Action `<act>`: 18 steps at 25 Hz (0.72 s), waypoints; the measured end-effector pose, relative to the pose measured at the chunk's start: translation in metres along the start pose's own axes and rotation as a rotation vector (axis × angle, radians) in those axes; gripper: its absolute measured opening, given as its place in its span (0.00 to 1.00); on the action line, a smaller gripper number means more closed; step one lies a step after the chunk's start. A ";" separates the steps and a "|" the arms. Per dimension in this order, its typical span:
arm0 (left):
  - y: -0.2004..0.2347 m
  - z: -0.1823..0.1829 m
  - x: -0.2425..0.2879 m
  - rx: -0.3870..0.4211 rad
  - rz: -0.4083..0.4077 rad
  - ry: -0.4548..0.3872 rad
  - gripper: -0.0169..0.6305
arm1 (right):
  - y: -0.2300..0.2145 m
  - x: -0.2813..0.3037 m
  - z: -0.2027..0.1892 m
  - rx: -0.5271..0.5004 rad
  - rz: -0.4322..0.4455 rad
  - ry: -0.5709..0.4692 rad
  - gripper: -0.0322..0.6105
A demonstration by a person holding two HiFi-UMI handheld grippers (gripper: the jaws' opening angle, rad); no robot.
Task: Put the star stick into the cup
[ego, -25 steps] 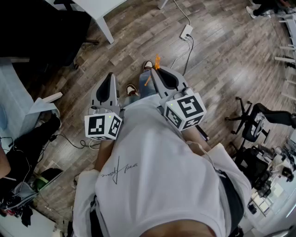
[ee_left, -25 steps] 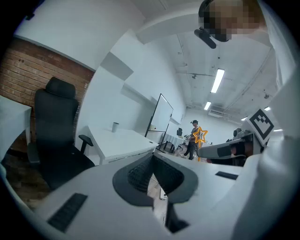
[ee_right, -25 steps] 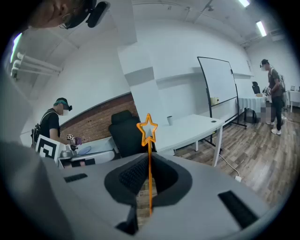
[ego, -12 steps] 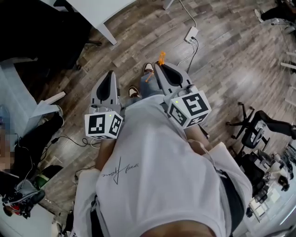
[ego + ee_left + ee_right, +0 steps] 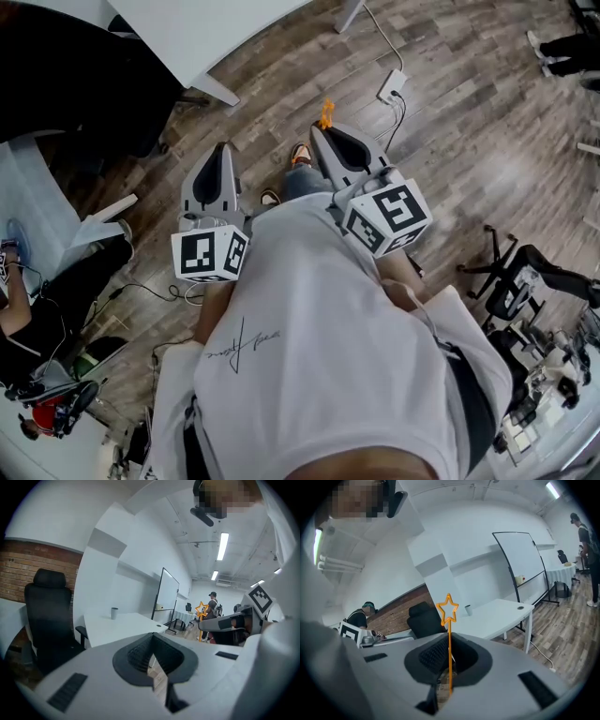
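The right gripper (image 5: 449,658) pinches the orange star stick (image 5: 448,612) upright between its jaws, star uppermost, out over the wooden floor (image 5: 469,112). The left gripper (image 5: 154,653) beside it is closed on nothing. The cup (image 5: 114,613) stands well apart from both on the white worktop (image 5: 133,623).

A cup (image 5: 468,610) stands on the table (image 5: 506,610); a chair (image 5: 423,619) sits to its left, and a whiteboard (image 5: 520,557) stands behind on the right.
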State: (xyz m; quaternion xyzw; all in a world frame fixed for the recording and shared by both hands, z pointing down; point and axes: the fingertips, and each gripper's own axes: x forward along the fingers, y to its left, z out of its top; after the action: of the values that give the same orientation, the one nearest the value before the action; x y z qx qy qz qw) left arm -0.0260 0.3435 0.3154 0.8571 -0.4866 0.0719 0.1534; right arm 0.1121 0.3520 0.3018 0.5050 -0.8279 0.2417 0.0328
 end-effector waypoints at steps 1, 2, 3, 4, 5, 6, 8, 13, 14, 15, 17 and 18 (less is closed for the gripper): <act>-0.002 0.001 0.005 -0.004 0.004 0.000 0.04 | -0.005 0.001 0.003 0.001 0.010 -0.006 0.08; -0.005 0.003 0.009 -0.002 0.008 0.001 0.04 | -0.009 0.002 0.006 0.002 0.021 -0.012 0.08; -0.007 0.004 0.013 0.004 0.013 0.002 0.04 | -0.014 0.003 0.009 0.005 0.032 -0.017 0.08; -0.009 0.006 0.018 0.010 0.019 0.002 0.04 | -0.019 0.004 0.011 0.008 0.042 -0.020 0.08; -0.011 0.007 0.022 0.014 0.025 0.002 0.04 | -0.024 0.006 0.013 0.010 0.049 -0.020 0.08; -0.012 0.008 0.026 0.015 0.032 0.003 0.04 | -0.030 0.008 0.014 0.011 0.055 -0.019 0.08; -0.014 0.009 0.033 0.017 0.041 0.007 0.04 | -0.041 0.011 0.016 0.014 0.058 -0.016 0.08; -0.010 0.016 0.049 0.019 0.060 0.003 0.04 | -0.058 0.019 0.024 0.023 0.060 -0.021 0.08; -0.010 0.017 0.051 0.016 0.062 -0.002 0.04 | -0.060 0.021 0.025 0.022 0.061 -0.019 0.08; -0.010 0.018 0.054 0.013 0.062 -0.007 0.04 | -0.063 0.022 0.027 0.019 0.061 -0.017 0.08; -0.010 0.017 0.062 0.008 0.061 -0.012 0.04 | -0.067 0.027 0.030 0.008 0.063 -0.014 0.08; -0.009 0.016 0.067 0.002 0.059 -0.013 0.04 | -0.069 0.030 0.032 0.000 0.066 -0.012 0.08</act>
State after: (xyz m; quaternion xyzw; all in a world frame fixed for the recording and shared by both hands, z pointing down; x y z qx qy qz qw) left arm 0.0154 0.2880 0.3165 0.8429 -0.5125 0.0715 0.1473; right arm 0.1622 0.2880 0.3075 0.4791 -0.8442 0.2397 0.0197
